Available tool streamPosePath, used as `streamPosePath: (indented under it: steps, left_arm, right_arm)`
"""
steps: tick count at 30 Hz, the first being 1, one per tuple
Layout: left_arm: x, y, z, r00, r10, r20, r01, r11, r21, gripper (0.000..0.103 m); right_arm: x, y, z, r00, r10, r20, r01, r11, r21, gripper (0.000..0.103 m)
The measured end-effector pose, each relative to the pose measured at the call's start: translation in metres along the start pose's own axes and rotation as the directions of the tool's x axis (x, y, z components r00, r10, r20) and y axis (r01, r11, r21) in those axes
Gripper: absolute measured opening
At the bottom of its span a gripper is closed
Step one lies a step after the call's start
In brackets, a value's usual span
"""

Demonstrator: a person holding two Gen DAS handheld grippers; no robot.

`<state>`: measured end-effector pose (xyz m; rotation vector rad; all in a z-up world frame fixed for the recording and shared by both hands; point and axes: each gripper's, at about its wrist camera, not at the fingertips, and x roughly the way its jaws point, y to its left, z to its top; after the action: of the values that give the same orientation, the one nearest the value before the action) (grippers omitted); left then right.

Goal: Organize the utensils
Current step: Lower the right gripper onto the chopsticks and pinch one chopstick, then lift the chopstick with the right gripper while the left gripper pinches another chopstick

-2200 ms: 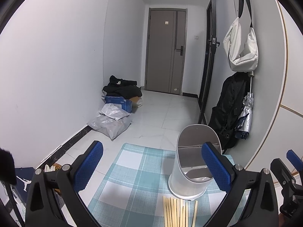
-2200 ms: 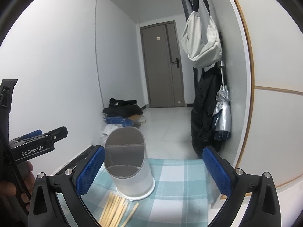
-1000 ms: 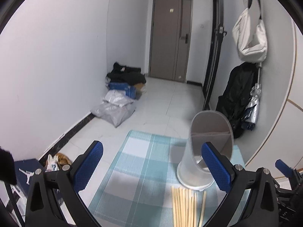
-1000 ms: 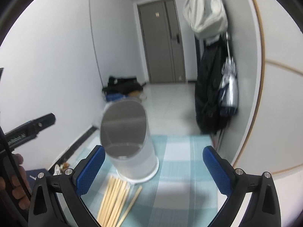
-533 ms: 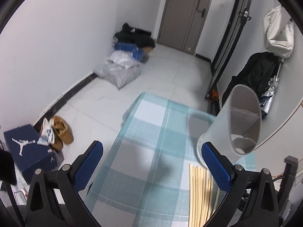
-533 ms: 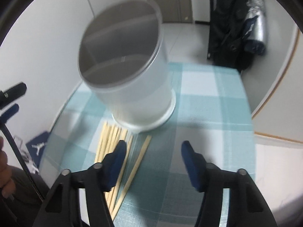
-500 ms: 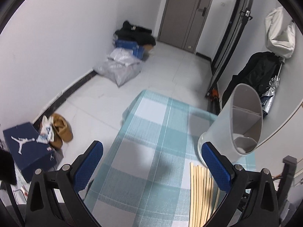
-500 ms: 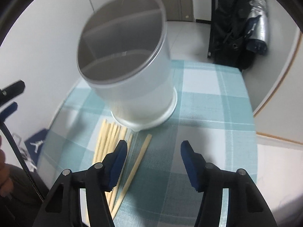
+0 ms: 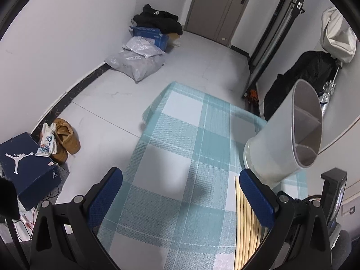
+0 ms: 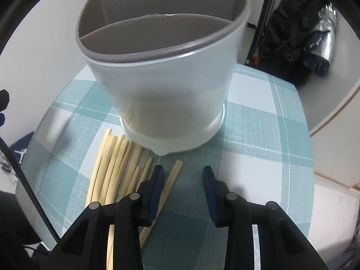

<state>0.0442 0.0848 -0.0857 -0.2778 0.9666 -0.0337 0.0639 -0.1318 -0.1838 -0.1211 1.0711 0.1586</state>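
A white utensil holder [image 10: 162,85] with a grey divided inside stands on the teal checked tablecloth [image 10: 258,135]. Several pale wooden chopsticks [image 10: 112,168] lie flat in a bundle against its base. One stray chopstick [image 10: 172,180] lies apart to their right. My right gripper [image 10: 183,180] hangs low over the cloth with its jaws closing. The stray chopstick's far end lies between them, beside the left pad, and nothing is pinched. My left gripper [image 9: 181,195] is wide open above bare cloth. The holder [image 9: 276,144] and chopsticks [image 9: 245,220] sit by its right finger.
The cloth's left edge [image 9: 144,121] drops off to a tiled floor. Down there are a dark blue shoe box [image 9: 24,168], brown shoes [image 9: 65,139], grey parcel bags [image 9: 137,63] and a blue crate [image 9: 150,33]. A black coat [image 9: 303,76] hangs past the holder.
Both cameras have tipped down toward the table. My right gripper has dropped close to the chopsticks and its jaws have narrowed a lot. The left gripper stays wide open.
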Motion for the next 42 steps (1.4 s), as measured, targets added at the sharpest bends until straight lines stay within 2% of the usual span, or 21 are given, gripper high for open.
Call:
streamPosePath:
  steps: [1,2,7,12,15,17,24,30,35,36,42]
  left_arm:
    - [0.003,-0.001,-0.001,1.0,-0.004,-0.011,0.004,1.0,0.007,0.102]
    - [0.005,-0.003,-0.002,1.0,0.002,-0.019,-0.002,1.0,0.016,0.102]
    - [0.016,-0.018,-0.011,0.999,0.026,-0.047,-0.021,0.994,0.106,0.102]
    - [0.03,-0.028,-0.02,0.993,0.046,-0.106,-0.026,0.982,0.185,0.102]
    - [0.038,-0.032,-0.024,0.986,0.029,-0.167,0.005,0.979,0.204,0.102]
    - [0.043,-0.037,-0.027,0.983,0.049,-0.179,-0.009,0.976,0.217,0.102]
    - [0.058,-0.045,-0.033,0.971,0.103,-0.215,-0.047,0.967,0.25,0.102]
    - [0.06,-0.046,-0.034,0.97,0.122,-0.209,-0.065,0.963,0.261,0.102]
    - [0.062,-0.046,-0.034,0.967,0.143,-0.213,-0.085,0.962,0.26,0.1]
    - [0.063,-0.047,-0.034,0.966,0.149,-0.21,-0.091,0.961,0.262,0.099]
    - [0.065,-0.054,-0.026,0.969,0.156,-0.193,-0.104,0.961,0.254,0.079]
  right_arm:
    - [0.0,-0.001,0.0,1.0,0.007,0.002,-0.007,1.0,0.004,0.019]
    - [0.0,-0.003,0.0,1.0,0.003,0.002,-0.003,1.0,0.009,0.014]
    - [0.001,-0.019,0.003,0.999,0.042,0.003,-0.043,0.997,0.065,0.006]
    - [-0.012,-0.044,0.004,0.992,0.118,0.053,-0.125,0.979,0.16,0.005]
    - [-0.022,-0.054,0.006,0.984,0.154,0.086,-0.168,0.966,0.197,0.005]
    - [-0.027,-0.063,0.006,0.976,0.189,0.109,-0.21,0.949,0.235,0.005]
    - [-0.053,-0.105,-0.006,0.924,0.313,0.22,-0.377,0.846,0.378,0.005]
    - [-0.071,-0.128,-0.017,0.894,0.346,0.283,-0.441,0.788,0.43,0.005]
    - [-0.086,-0.136,-0.022,0.88,0.35,0.322,-0.465,0.777,0.424,0.005]
    - [-0.088,-0.138,-0.022,0.878,0.35,0.326,-0.467,0.777,0.422,0.005]
    - [-0.096,-0.144,-0.027,0.864,0.357,0.355,-0.488,0.769,0.414,0.005]
